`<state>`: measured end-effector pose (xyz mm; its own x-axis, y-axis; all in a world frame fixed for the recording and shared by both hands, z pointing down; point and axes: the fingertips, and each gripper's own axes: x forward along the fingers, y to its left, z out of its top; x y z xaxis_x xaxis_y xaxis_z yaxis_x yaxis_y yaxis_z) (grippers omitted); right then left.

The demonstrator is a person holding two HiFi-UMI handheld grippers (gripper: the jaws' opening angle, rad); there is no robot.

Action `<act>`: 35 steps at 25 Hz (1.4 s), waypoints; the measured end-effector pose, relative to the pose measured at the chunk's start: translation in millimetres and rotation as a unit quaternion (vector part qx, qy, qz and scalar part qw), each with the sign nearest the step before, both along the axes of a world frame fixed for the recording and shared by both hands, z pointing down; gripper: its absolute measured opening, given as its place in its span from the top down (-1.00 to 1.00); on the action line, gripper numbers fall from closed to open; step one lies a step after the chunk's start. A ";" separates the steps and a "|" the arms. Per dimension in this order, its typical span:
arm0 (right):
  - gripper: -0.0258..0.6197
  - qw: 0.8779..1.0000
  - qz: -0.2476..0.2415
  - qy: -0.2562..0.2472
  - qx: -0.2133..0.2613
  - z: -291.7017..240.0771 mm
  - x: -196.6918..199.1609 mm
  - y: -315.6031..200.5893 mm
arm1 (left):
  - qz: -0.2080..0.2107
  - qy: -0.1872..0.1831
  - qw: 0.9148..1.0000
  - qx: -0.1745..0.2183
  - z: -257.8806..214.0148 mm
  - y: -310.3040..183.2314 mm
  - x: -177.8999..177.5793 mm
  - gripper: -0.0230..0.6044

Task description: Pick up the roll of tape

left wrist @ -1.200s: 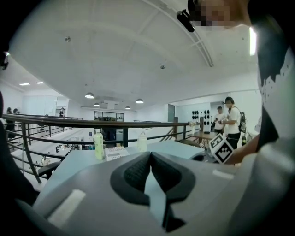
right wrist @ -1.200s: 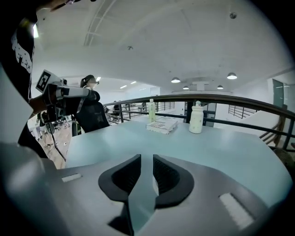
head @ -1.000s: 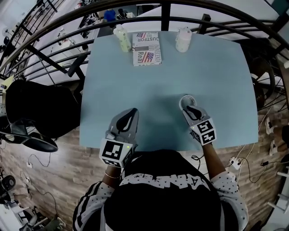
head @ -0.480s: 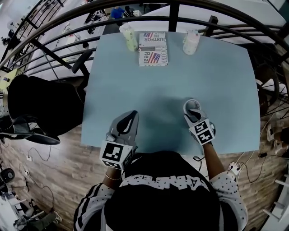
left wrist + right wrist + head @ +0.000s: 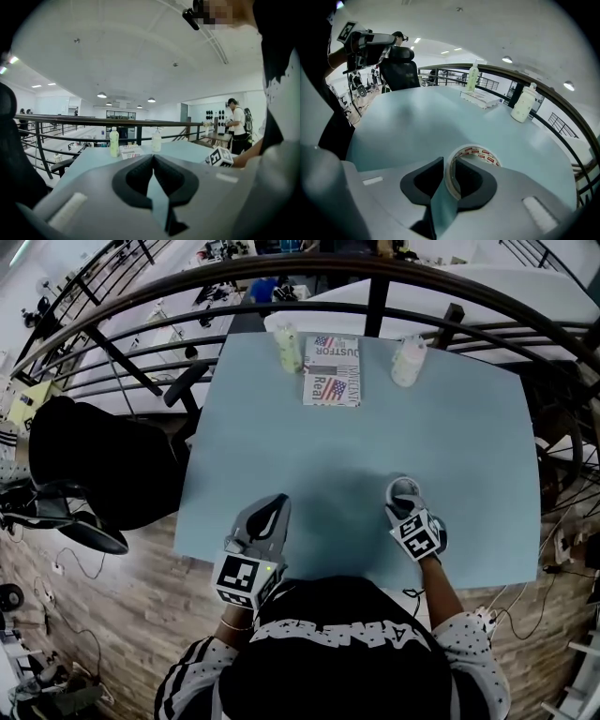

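The blue table (image 5: 450, 418) stands by a dark railing (image 5: 375, 287). A green bottle (image 5: 289, 351), a white bottle (image 5: 409, 360) and a booklet (image 5: 332, 382) sit far off at 12 o'clock. The roll of tape (image 5: 401, 481) lies flat on the table, close to you, at about 4 o'clock from the table's middle.

Your right gripper (image 5: 404, 506) tips down onto it. One jaw is inside the ring and the other is outside, at the roll's 6 o'clock side, so the wall of the tape is between them. The jaws have just been closing, but I think they do not squeeze yet, because a strip of table shows beside the outer jaw. Your left gripper (image 5: 278, 501) is at 7 o'clock with its jaws together and nothing in them.

Close the right jaws slowly until both pads press the wall. Keep the gripper low so the pads catch the whole wall, not just its top edge. Squeeze gently, because the ring may bend. Then lift straight up. If you pull sideways first, the roll could slide or flip out.
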<state>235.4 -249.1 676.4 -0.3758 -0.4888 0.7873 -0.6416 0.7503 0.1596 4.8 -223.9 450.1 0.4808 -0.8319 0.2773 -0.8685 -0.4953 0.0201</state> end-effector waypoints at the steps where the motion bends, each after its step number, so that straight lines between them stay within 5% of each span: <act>1: 0.66 1.000 0.001 0.000 0.000 0.0 0.6 -1.4 | -0.002 0.000 1.000 0.002 -1.8 -0.7 -0.9 0.93; 12: 0.76 0.999 0.028 -0.035 -0.031 -2.5 1.4 1.1 | 0.000 -0.002 1.000 0.004 -6.7 -2.0 4.0 0.93; 35: 0.76 0.991 0.050 -0.125 0.024 -61.7 9.0 18.4 | 0.028 -0.011 0.999 0.011 -14.3 12.6 41.9 0.93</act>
<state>244.4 -230.8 614.7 -0.5047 -0.5681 0.6501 -0.7360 0.6767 0.0199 46.6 -211.3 435.8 0.5199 -0.8100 0.2712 -0.8400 -0.5426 -0.0101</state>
